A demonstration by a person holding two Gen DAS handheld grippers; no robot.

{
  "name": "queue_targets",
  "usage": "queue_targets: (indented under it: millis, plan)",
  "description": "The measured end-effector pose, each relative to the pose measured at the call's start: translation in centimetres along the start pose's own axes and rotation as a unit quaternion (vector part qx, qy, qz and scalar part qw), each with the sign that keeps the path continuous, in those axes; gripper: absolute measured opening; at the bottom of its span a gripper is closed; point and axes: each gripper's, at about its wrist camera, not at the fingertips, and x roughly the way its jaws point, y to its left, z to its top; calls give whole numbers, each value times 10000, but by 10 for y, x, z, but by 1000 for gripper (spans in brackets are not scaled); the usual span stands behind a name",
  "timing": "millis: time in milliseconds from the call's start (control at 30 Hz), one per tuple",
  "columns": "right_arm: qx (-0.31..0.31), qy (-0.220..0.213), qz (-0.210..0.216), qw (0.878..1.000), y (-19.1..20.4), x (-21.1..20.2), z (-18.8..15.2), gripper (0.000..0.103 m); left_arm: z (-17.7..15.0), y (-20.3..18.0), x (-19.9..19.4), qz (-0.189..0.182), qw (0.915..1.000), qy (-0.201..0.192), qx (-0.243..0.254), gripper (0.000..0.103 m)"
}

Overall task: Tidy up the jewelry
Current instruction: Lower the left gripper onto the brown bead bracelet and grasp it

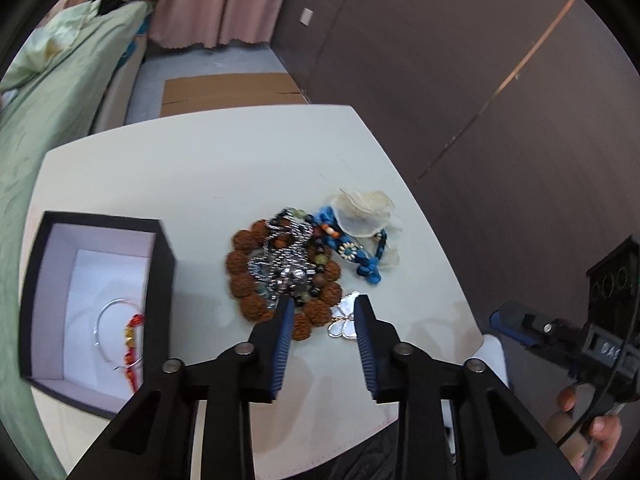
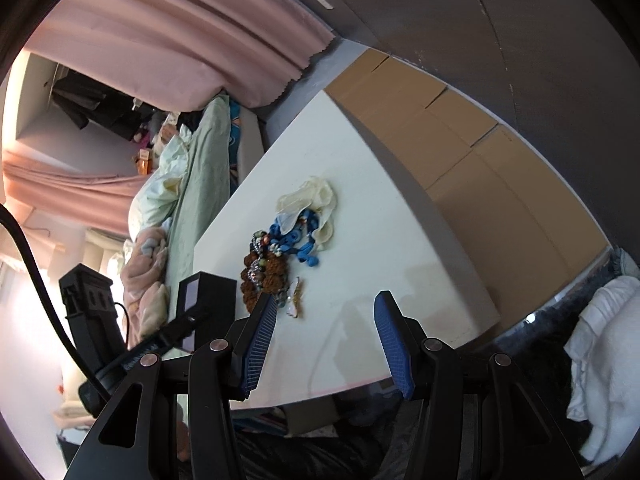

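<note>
The left gripper (image 1: 322,300) hangs over the near part of the white table (image 1: 160,184) with its jaws spread and nothing between them; its left fingertip sits over the near rim of the brown bead bracelet (image 1: 240,276), and its right fingertip is just beside the white butterfly pendant (image 1: 344,322), which lies on the table between the two fingers; the bracelet forms a ring in the middle of the table, and a tangle of silver chain (image 1: 290,264) with dark and coloured beads is heaped on top of it; touching that heap on its right is a blue cord necklace (image 1: 370,266) with a small flower piece, and behind it, towards the far right edge, a cluster of pale shell discs (image 1: 362,212) partly covers the blue cord; at the table's left edge stands an open black box (image 1: 160,264) with a white lining, and inside it lie a thin silver bangle (image 1: 110,308) and a red and gold beaded string (image 1: 132,344) against the near right wall; the right gripper (image 2: 326,300) is held off the near right side of the table, jaws wide apart and empty, well apart from the jewelry; from its camera the same pile (image 2: 264,268) shows mid-table, with the box (image 2: 212,292) beside it; a green bedspread (image 1: 48,120) lies beyond the table's left edge, with a pink curtain (image 1: 208,0) behind.
</note>
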Motion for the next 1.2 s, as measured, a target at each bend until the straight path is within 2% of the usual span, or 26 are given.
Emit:
queue_targets:
  millis: [267, 367, 500, 633, 933, 1200]
  plan:
    - [84, 3, -42, 10000, -9, -7, 2, 52, -5, -18, 31, 433, 9975, 252, 506, 30]
    - [74, 8, -95, 9999, -12, -9, 3, 52, -7, -24, 40, 829, 9931, 253, 792, 30]
    - [92, 13, -100, 9999, -14, -7, 5, 52, -14, -26, 54, 1117, 9877, 363, 1037, 30]
    - [69, 57, -75, 9999, -11, -3, 6, 52, -14, -21, 51, 1049, 9892, 360, 957, 27]
    - [-390, 191, -132, 9990, 27, 27, 31, 52, 3, -10, 19, 659, 9959, 157, 603, 27]
    - [-650, 424, -387, 9962, 47, 60, 49, 52, 20, -1, -10, 455, 9983, -62, 347, 27]
